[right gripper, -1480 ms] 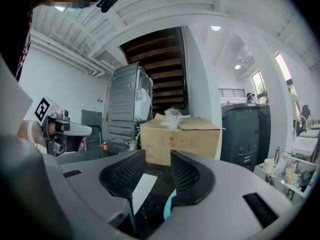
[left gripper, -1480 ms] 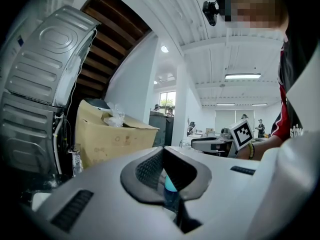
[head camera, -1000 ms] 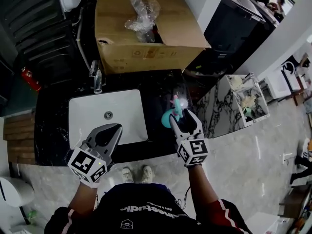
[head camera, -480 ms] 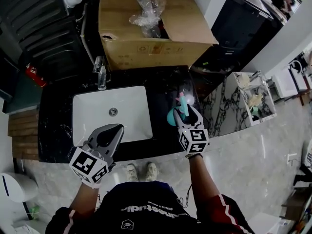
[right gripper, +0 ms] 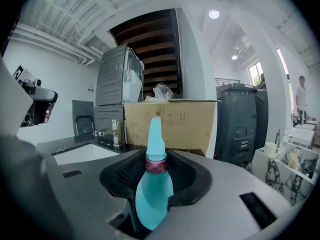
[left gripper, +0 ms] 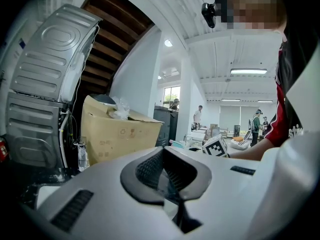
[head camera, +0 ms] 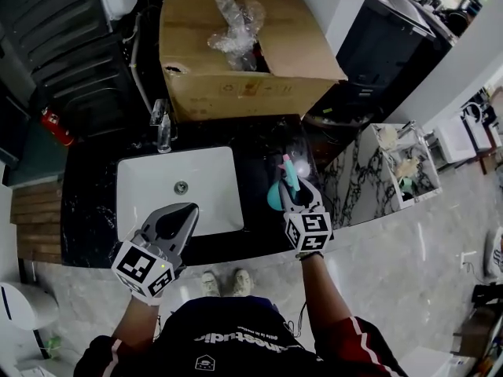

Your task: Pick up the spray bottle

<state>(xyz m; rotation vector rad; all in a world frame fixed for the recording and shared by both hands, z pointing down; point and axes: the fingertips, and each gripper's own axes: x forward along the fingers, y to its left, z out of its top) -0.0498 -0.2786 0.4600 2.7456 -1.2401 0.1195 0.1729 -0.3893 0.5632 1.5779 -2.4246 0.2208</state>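
Note:
A teal spray bottle with a pink collar stands upright on the black counter to the right of the sink. My right gripper reaches it from the near side. In the right gripper view the bottle fills the gap between the jaws, which are closing and press on its body on both sides; its nozzle rises above the right gripper. My left gripper hangs over the sink's near edge, jaws together on nothing; in its own view the left gripper shows its pads meeting.
A white sink with a faucet lies left of the bottle. A large open cardboard box holding crumpled plastic stands behind the counter. A marble rack of small items is at the right, a fire extinguisher at the left.
My right gripper has pushed forward and down around the bottle, and its jaws have narrowed from wide apart onto the bottle's sides. The left gripper has stayed put.

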